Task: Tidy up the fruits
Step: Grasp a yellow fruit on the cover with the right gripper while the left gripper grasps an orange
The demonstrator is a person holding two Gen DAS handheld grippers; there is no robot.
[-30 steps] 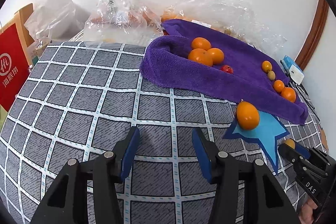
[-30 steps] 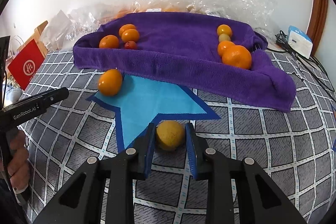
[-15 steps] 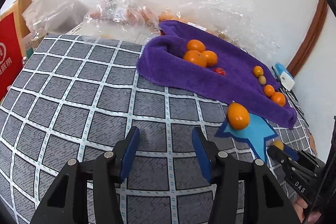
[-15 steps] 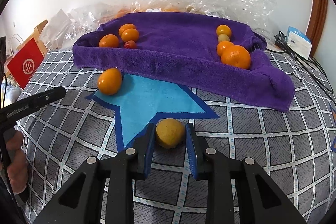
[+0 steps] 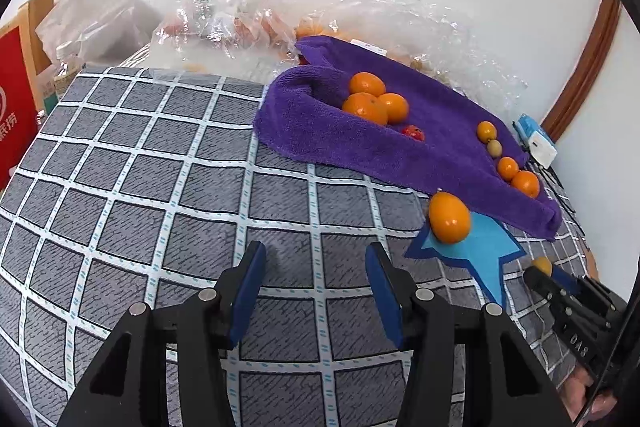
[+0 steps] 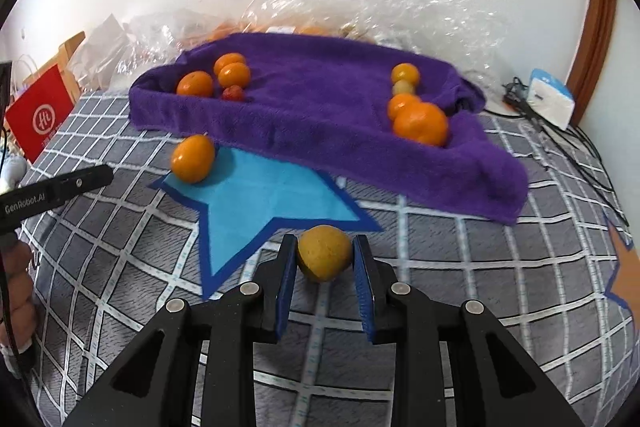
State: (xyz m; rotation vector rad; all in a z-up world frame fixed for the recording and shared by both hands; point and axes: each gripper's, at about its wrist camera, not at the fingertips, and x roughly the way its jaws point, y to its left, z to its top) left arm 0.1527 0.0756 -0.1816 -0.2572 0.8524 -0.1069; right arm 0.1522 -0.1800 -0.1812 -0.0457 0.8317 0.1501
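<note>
On the far left of the checked surface (image 5: 160, 195), the left tongs (image 5: 316, 291) are hanging with jaws apart and nothing between them, as they were a second ago; only their aim is drifting slightly. Further right, an orange fruit (image 6: 193, 159) is resting on the left tip of the blue star mat (image 6: 272, 195), just beside the front fold of the purple towel (image 6: 320, 123). At the mat's lower point, the right tongs (image 6: 325, 259) are staying clamped on the dull yellow fruit (image 6: 325, 253), both pads pressing its sides, exactly as in the earlier frames. The fruit is not visibly lifting; whether it is resting on the surface or clearing it cannot be told. On the towel, a left cluster of oranges (image 6: 224, 75) with one small red fruit (image 6: 233, 93) is lying well apart from a right-hand row of fruits (image 6: 416, 107).

Assessment: since little is changing, the grasp appears secured, and carrying the yellow fruit onto the towel beside matching pieces is the likely next step. The orange fruit on the mat is awaiting the same treatment.
</note>
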